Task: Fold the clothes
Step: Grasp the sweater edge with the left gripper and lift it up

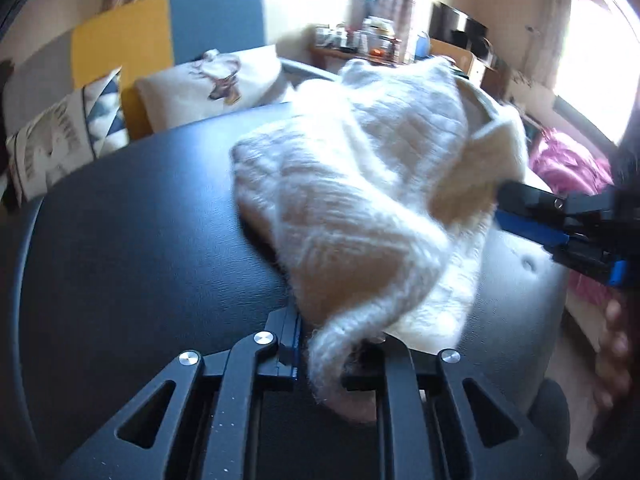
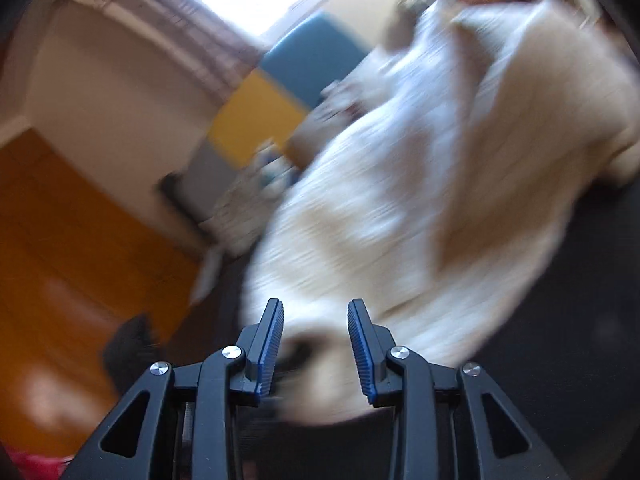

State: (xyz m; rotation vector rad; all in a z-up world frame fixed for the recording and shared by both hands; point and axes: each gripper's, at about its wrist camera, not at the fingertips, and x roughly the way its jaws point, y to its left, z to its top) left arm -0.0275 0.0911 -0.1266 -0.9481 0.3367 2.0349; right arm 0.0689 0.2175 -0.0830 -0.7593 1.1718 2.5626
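Observation:
A white fuzzy knitted garment (image 1: 360, 184) lies bunched on a black table (image 1: 140, 240). My left gripper (image 1: 336, 346) is at the near edge of it, shut on a fold of the knit that hides its right finger. The far side of the garment rises toward my right gripper (image 1: 506, 210), which comes in from the right with its blue pads on the edge. In the blurred right wrist view the garment (image 2: 420, 200) fills the middle. A thick bunch of it sits between the pads of the right gripper (image 2: 316, 340), whose jaws stand partly apart around it.
Printed pillows (image 1: 60, 144) and a cream cushion (image 1: 212, 80) lie behind the table against a yellow and blue panel (image 1: 120, 48). A pink cloth (image 1: 568, 164) lies at the right. A cluttered desk (image 1: 360, 40) stands at the back. A hand (image 1: 616, 344) shows at the right edge. Orange floor (image 2: 60, 260) is on the left.

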